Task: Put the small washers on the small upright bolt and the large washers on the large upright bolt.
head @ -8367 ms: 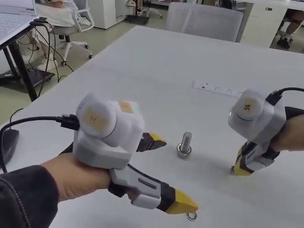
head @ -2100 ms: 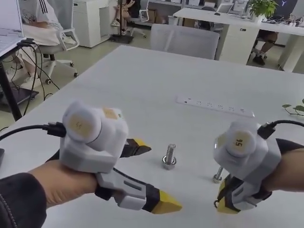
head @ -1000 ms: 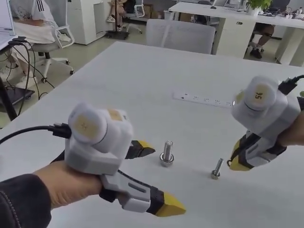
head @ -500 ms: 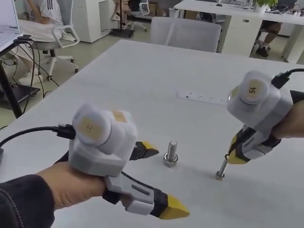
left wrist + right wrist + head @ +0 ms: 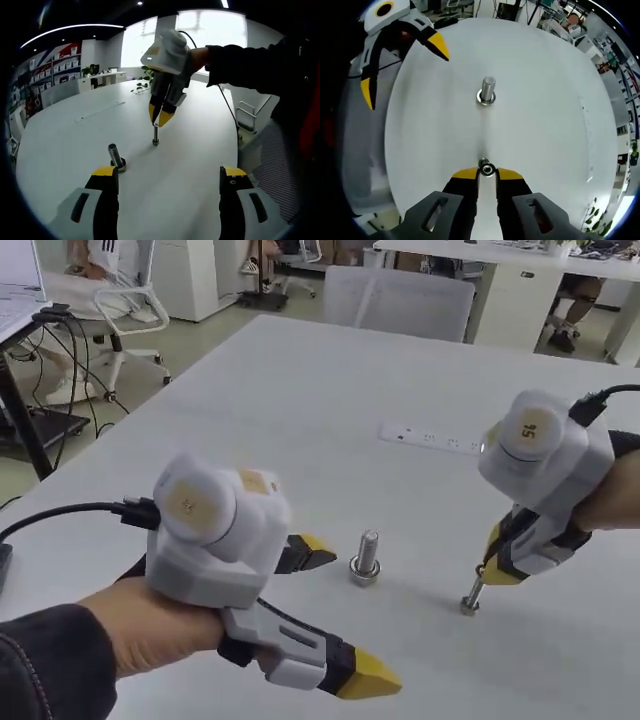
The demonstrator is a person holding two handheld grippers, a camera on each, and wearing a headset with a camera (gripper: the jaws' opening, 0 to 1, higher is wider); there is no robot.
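The large bolt (image 5: 366, 558) stands upright mid-table with a washer around its base. To its right stands the small bolt (image 5: 470, 595), thin and upright. My right gripper (image 5: 492, 575) hangs directly over the small bolt's top, its yellow tips nearly together. In the right gripper view a small washer (image 5: 486, 168) sits pinched between the tips of the right gripper (image 5: 486, 175), with the large bolt (image 5: 487, 90) beyond. My left gripper (image 5: 345, 615) is open wide at the near left, nothing between its jaws. Its own view shows the large bolt (image 5: 116, 155), the small bolt (image 5: 155, 135) and the right gripper (image 5: 161, 119) above it.
A white power strip (image 5: 430, 437) lies farther back on the white table (image 5: 280, 410). A grey chair (image 5: 400, 300) stands at the far edge. Cables and a desk leg (image 5: 25, 410) are off the left side.
The right gripper rose from the table near its front edge, swung over to the small bolt and came down onto its top. The left gripper stayed open in place.
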